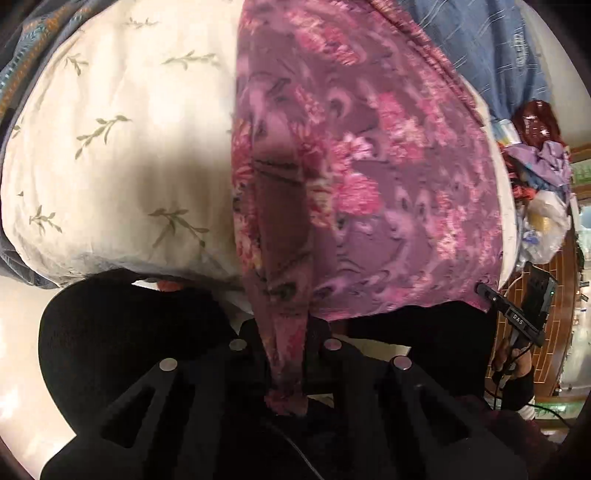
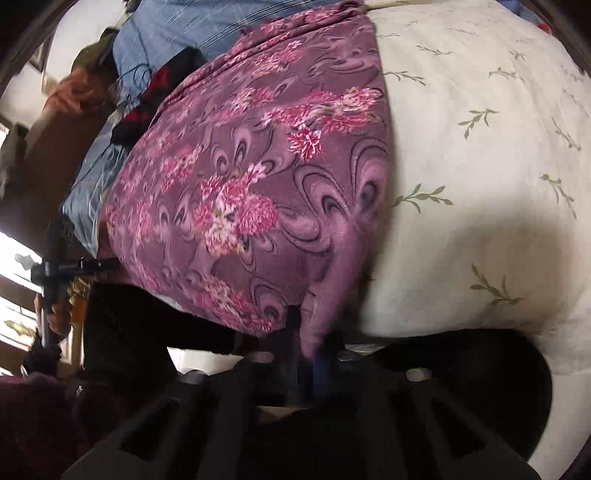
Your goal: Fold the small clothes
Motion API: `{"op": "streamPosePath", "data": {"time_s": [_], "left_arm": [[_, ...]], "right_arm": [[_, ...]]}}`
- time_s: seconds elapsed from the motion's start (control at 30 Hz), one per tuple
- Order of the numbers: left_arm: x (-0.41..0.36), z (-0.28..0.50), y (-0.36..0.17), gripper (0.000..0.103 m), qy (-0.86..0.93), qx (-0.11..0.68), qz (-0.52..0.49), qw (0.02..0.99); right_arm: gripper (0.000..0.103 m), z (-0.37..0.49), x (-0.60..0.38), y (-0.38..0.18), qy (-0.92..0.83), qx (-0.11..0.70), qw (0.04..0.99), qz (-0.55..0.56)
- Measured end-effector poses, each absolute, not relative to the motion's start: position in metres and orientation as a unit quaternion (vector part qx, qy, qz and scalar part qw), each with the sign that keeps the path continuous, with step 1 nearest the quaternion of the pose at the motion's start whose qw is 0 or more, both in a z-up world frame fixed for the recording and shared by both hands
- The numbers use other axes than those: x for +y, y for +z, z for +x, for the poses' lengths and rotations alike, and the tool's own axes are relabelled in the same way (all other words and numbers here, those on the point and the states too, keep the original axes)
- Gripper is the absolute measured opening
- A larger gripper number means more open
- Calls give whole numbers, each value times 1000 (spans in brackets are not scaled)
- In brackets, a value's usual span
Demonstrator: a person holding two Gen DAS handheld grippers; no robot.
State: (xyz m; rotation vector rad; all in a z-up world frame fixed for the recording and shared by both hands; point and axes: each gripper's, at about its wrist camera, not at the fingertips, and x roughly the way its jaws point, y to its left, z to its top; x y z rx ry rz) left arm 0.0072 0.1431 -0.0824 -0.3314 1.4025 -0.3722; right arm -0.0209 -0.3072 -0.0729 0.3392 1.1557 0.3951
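A purple garment with pink flowers (image 1: 369, 166) lies spread on a cream sheet with green sprigs (image 1: 110, 147). My left gripper (image 1: 286, 332) is shut on the garment's near edge, and a bunched fold of cloth runs down between its fingers. In the right wrist view the same garment (image 2: 240, 184) lies left of the bare sheet (image 2: 480, 147). My right gripper (image 2: 314, 332) is shut on the near corner there, with the cloth pulled into a ridge towards the jaws. The pinch itself is blurred.
A blue striped cloth (image 1: 480, 44) lies beyond the garment, also seen in the right wrist view (image 2: 184, 29). A heap of mixed clothes (image 1: 543, 158) and a white plastic bag (image 1: 546, 221) sit off the bed's right side. A hand (image 2: 55, 314) grips the other tool's handle.
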Motion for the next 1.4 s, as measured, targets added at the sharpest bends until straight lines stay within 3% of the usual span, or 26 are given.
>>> {"op": "streamPosePath", "data": {"time_s": [0.27,0.5,0.93,1.27,1.4], "left_arm": [[152,9,-10,7,-248,549,-208,771],[169,56,25,7,-248,502,-249,790],[161,193,30,7,-206,484,-292,799],[162,312,25,7,-179,469,-348,792],[156,366,5,7,-139,497,-344,785]], "right_arm": [[4,-37,-326,-19,256,429,824,267],[4,7,-342,3,258,363,828,342],[4,148,-358,23,222,310,844,378],[4,250,-387,3,157,294,841,426],[4,291,-398,-13,126,299,835,445]]}}
